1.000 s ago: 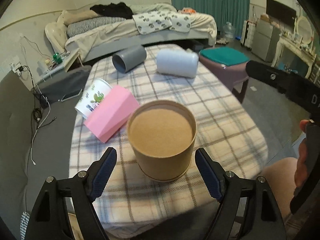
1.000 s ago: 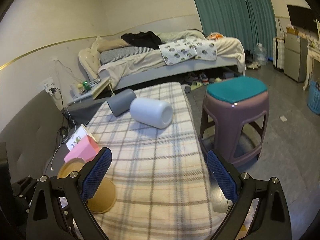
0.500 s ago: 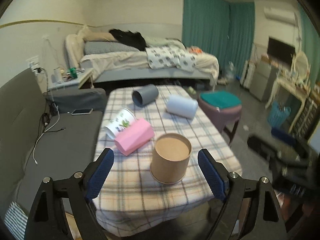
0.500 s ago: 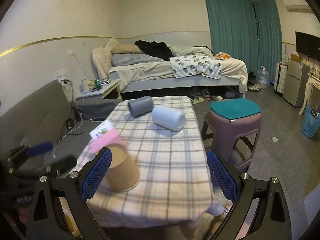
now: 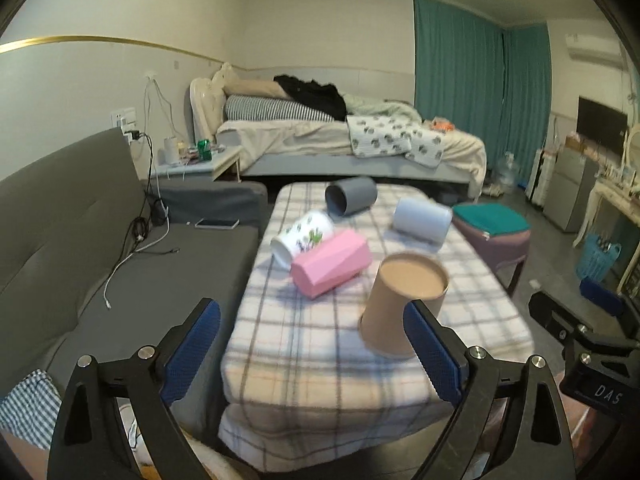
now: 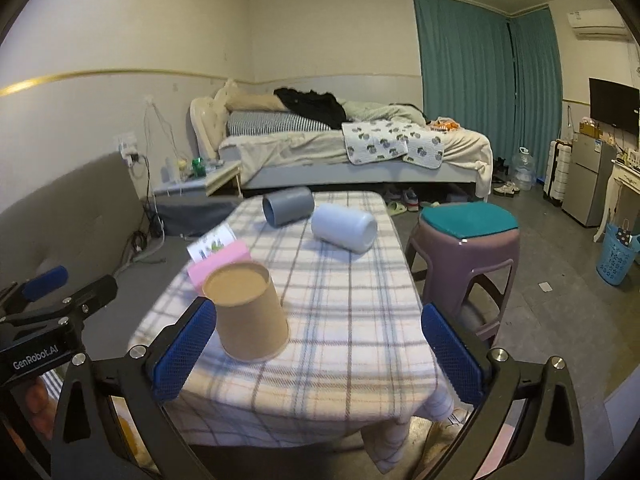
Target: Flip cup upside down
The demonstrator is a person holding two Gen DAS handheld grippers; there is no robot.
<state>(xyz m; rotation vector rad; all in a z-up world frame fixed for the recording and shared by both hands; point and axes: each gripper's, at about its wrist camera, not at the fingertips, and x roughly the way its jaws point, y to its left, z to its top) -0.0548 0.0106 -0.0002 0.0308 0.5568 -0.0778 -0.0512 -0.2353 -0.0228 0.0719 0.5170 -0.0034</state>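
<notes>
A brown paper cup stands upside down, base up, near the front of the plaid-covered table; it also shows in the right wrist view. My left gripper is open and empty, held back from the table's front edge. My right gripper is open and empty, also back from the table. A grey cup, a pale blue cup, a white patterned cup and a pink cup lie on their sides.
A grey sofa runs along the table's left. A purple stool with a teal cushion stands at the right. A bed lies behind the table. A blue basket stands at far right.
Both grippers have pulled back and up from the table, so the whole table shows now. The brown cup stays upside down where it stood.
</notes>
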